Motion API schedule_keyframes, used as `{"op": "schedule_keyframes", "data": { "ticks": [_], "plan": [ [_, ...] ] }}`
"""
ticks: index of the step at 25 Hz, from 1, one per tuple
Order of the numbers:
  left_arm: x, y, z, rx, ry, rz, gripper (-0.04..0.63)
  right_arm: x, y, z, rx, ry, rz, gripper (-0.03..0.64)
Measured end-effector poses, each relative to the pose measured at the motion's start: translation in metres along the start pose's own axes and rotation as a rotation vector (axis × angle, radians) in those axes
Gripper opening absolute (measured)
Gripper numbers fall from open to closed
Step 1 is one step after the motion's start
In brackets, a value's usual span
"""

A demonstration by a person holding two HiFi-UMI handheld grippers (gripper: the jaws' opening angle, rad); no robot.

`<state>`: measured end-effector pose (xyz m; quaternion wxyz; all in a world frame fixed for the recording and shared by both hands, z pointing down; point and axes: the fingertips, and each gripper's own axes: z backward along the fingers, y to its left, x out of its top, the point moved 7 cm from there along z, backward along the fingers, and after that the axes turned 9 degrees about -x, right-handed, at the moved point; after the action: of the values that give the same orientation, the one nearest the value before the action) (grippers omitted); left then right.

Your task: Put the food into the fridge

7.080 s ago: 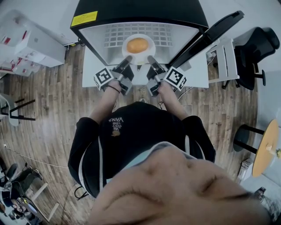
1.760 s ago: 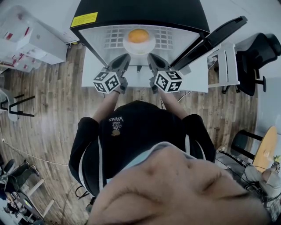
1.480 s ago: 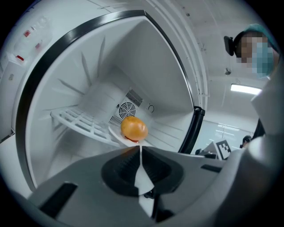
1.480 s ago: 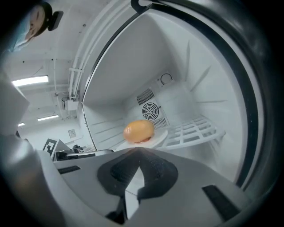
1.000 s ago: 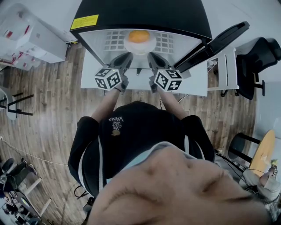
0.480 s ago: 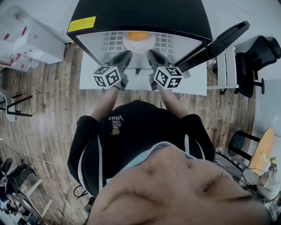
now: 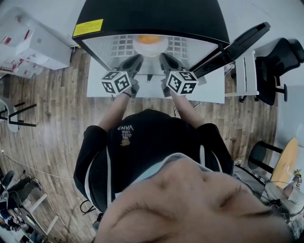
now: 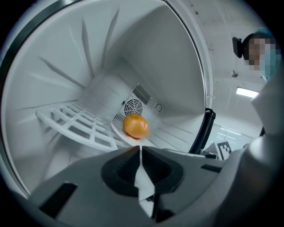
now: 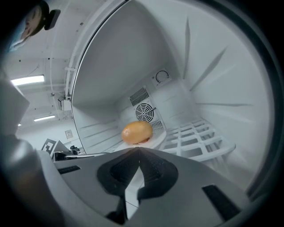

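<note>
An orange bun (image 7: 150, 39) lies on a white plate (image 7: 150, 48) deep on the white grid shelf (image 8: 73, 123) of the open black-topped fridge (image 7: 152, 14). Both gripper views show the bun (image 8: 136, 126) (image 9: 137, 132) on the plate (image 9: 156, 138) in front of the rear fan. My left gripper (image 7: 138, 58) (image 8: 140, 148) and right gripper (image 7: 162, 57) (image 9: 139, 150) hover side by side at the fridge mouth, short of the plate. Each is shut, its jaws meeting with nothing between them.
The fridge door (image 7: 237, 39) hangs open to the right. The fridge stands on a white table (image 7: 209, 88) over a wooden floor. A black office chair (image 7: 278, 57) is at the right, white boxes (image 7: 28, 47) at the left, a round wooden table (image 7: 286, 163) at the lower right.
Seven seconds ago both grippers held the plate at the fridge mouth. Now it rests far back on the shelf and the grippers have drawn back, shut. Over the last second they hardly moved.
</note>
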<state>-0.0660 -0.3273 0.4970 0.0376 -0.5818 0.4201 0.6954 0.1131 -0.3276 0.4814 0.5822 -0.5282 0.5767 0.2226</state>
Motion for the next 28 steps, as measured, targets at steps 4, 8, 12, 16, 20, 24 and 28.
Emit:
{"op": "schedule_keyframes", "data": {
  "ticks": [4,8,12,16,20,24,28],
  "plan": [
    [0.000,-0.002,0.003,-0.010,-0.011,0.000,0.028,-0.001,-0.001,0.003,-0.004,-0.003,-0.003,0.012],
    [0.003,-0.004,0.008,-0.017,-0.027,-0.009,0.028,0.000,0.000,0.007,-0.006,-0.021,-0.010,0.012],
    [0.004,-0.010,0.017,-0.009,-0.060,-0.029,0.028,-0.002,0.004,0.014,-0.011,-0.026,-0.006,0.012],
    [0.002,-0.014,0.026,-0.009,-0.061,-0.044,0.028,-0.005,0.008,0.021,-0.024,-0.027,-0.003,0.012],
    [-0.003,-0.020,0.036,-0.019,-0.058,-0.045,0.028,-0.010,0.015,0.031,-0.034,-0.031,-0.011,0.012],
    [-0.009,-0.026,0.047,-0.037,-0.051,-0.025,0.028,-0.014,0.024,0.040,-0.042,-0.040,-0.012,0.012],
    [-0.012,-0.033,0.059,-0.049,-0.047,-0.027,0.028,-0.018,0.032,0.051,-0.053,-0.047,-0.011,0.012]
  ]
}}
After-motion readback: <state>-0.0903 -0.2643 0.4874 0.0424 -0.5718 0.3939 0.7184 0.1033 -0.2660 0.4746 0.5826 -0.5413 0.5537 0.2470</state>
